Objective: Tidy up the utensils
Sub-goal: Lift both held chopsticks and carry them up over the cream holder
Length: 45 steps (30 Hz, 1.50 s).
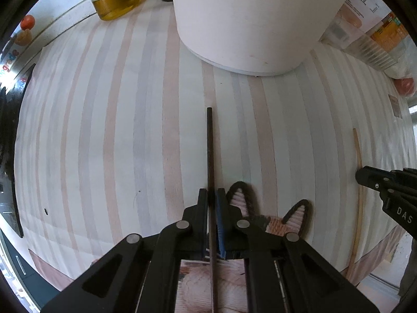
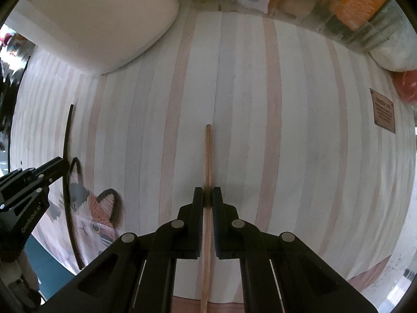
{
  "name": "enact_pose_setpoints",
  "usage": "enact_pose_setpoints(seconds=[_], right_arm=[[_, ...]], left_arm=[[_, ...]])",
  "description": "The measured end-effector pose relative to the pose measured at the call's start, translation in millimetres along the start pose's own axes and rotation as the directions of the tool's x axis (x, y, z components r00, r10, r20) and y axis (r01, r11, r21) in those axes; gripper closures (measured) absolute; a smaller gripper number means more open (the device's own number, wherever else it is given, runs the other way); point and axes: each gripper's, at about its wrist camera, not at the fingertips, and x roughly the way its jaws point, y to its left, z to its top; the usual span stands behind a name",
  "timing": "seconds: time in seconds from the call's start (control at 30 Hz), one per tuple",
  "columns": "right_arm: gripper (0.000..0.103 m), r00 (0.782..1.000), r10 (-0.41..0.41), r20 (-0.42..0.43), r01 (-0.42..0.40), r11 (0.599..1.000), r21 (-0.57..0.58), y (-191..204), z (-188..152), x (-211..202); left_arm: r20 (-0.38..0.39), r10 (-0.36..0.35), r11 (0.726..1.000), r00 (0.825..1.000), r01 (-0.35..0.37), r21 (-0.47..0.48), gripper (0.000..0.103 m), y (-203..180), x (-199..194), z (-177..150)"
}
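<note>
In the left wrist view, the left gripper (image 1: pixel 211 195) points down at a striped cloth (image 1: pixel 117 130), and its two fingers are pressed together on a dark chopstick (image 1: pixel 209 143) that runs forward between them. A white round container (image 1: pixel 242 20) stands behind, and a cat-face mat (image 1: pixel 294 216) lies just beside the fingers. At the right edge the right gripper (image 1: pixel 361 176) touches a light wooden chopstick (image 1: pixel 358 151). In the right wrist view, the right gripper (image 2: pixel 207 195) is clamped on the light wooden chopstick (image 2: pixel 207 156). The dark chopstick (image 2: pixel 68 135) lies well apart at the left, held by the left gripper (image 2: pixel 63 163), partly over the cat-face mat (image 2: pixel 104 208).
</note>
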Motion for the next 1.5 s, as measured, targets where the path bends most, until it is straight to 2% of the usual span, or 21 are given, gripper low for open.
enact_pose_setpoints(seconds=[0.07,0.13,0.3,0.4,0.6,0.77,0.93,1.03,1.3,1.5], right_arm=[[0.096,1.0,-0.017,-0.006,0.017,1.0,-0.019,5.3,5.6,0.3],[0.096,1.0,-0.029,-0.005,0.028,0.999,-0.026,12.4,9.7,0.6],[0.096,0.999,-0.032,0.037,0.033,0.999,-0.03,22.6,18.4,4.3],[0.097,0.996,0.05,0.079,-0.051,0.999,0.014,20.2,14.6,-2.1],[0.097,0.972,0.127,0.197,-0.137,0.99,0.037,23.9,5.5,-33.1],[0.097,0.936,0.172,0.307,-0.187,0.982,0.018,36.0,-5.3,-67.5],[0.097,0.887,0.209,0.411,-0.228,0.974,-0.005,31.9,-7.1,-107.8],[0.097,0.85,0.222,0.477,-0.238,0.971,-0.028,35.5,-7.3,-134.2],[0.097,0.738,0.267,0.62,-0.275,0.958,-0.085,41.4,11.0,-217.3],[0.097,0.63,0.278,0.725,-0.279,0.952,-0.123,46.9,39.3,-289.7]], left_arm=[[-0.004,0.004,1.0,1.0,-0.004,0.008,0.098,1.5,-0.5,1.3],[-0.006,0.005,1.0,1.0,-0.005,0.005,0.098,-23.2,-0.6,7.8],[0.013,0.031,1.0,0.999,-0.031,0.0,0.1,-29.6,3.1,10.9],[0.053,0.042,0.999,0.998,-0.041,-0.008,0.1,-23.5,-9.0,11.1],[0.144,0.043,0.999,0.989,-0.039,-0.029,0.1,-7.2,-50.9,9.1],[0.233,0.039,0.997,0.972,-0.024,-0.069,0.1,8.0,-91.9,4.5],[0.327,0.046,0.996,0.944,-0.018,-0.09,0.1,19.7,-136.2,3.3],[0.397,0.051,0.995,0.916,-0.013,-0.098,0.1,25.0,-165.3,3.1],[0.561,0.03,0.995,0.827,0.028,-0.094,0.1,26.1,-245.3,5.1],[0.656,0.013,0.995,0.754,0.052,-0.08,0.1,24.6,-305.3,18.3]])
